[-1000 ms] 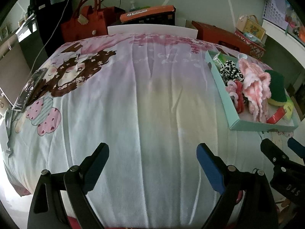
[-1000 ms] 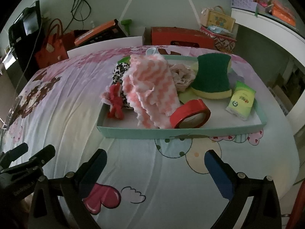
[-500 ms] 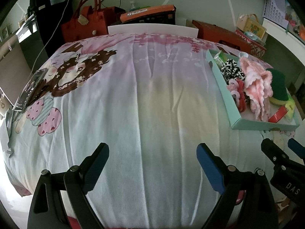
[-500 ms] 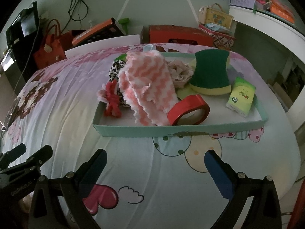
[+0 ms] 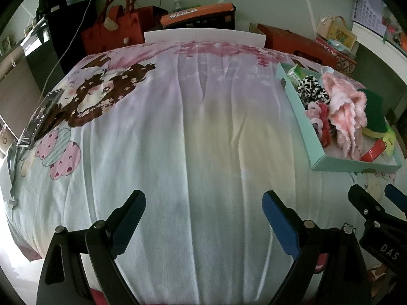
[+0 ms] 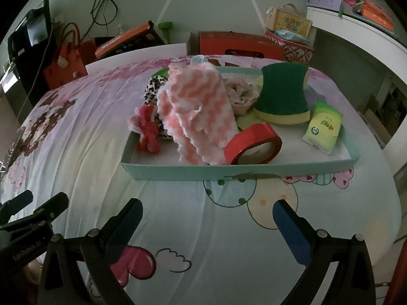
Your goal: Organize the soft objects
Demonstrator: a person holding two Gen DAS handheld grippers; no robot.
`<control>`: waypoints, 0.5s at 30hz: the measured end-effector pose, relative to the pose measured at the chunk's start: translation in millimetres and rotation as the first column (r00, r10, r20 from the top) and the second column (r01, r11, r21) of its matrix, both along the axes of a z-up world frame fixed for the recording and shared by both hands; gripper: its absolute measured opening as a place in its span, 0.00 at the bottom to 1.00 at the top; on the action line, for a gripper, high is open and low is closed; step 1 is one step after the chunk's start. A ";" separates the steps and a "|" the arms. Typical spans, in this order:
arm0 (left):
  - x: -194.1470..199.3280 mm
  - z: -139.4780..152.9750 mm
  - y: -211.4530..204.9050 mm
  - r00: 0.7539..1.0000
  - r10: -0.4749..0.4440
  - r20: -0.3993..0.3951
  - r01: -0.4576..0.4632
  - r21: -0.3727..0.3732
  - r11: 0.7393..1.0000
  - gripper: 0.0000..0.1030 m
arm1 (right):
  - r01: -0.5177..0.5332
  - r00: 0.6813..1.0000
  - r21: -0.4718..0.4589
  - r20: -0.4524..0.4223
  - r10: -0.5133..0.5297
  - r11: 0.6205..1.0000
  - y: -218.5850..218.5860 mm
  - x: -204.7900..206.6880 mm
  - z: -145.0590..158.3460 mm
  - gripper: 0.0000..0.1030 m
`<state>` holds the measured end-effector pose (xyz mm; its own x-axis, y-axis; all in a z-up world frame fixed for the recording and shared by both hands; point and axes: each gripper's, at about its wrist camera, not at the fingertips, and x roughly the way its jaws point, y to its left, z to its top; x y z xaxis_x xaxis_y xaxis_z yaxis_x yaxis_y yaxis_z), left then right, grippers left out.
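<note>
A shallow teal tray [image 6: 229,170] [image 5: 315,150] lies on a table spread with a cartoon-print sheet. In it are a pink-and-white fluffy cloth [image 6: 195,111] [image 5: 343,106], a red and pink scrunchie [image 6: 147,129], a leopard-print scrunchie [image 5: 311,89], a beige crumpled cloth [image 6: 241,94], a green-and-yellow sponge [image 6: 282,96], a red tape roll [image 6: 254,145] and a green tissue pack [image 6: 323,127]. My right gripper [image 6: 207,211] stands open over the sheet just in front of the tray. My left gripper [image 5: 203,203] is open above bare sheet, left of the tray.
A phone [image 5: 40,117] lies at the table's left edge. Behind the table stand a red handbag [image 5: 114,30], orange and red boxes [image 5: 198,15], and a white board [image 5: 203,35]. A white shelf [image 6: 356,30] runs along the right.
The tray and its contents have shifted slightly in both views, a small sway of the cameras. Both grippers stay open as before.
</note>
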<state>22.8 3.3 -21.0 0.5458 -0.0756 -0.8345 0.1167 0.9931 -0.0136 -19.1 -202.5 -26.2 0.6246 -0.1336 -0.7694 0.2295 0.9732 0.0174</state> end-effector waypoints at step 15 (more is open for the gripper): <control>0.4 -2.1 -1.0 1.000 -0.002 -0.006 0.002 0.007 1.000 0.90 | 0.006 1.000 0.003 -0.012 -0.006 1.000 -0.5 1.8 -4.4 1.00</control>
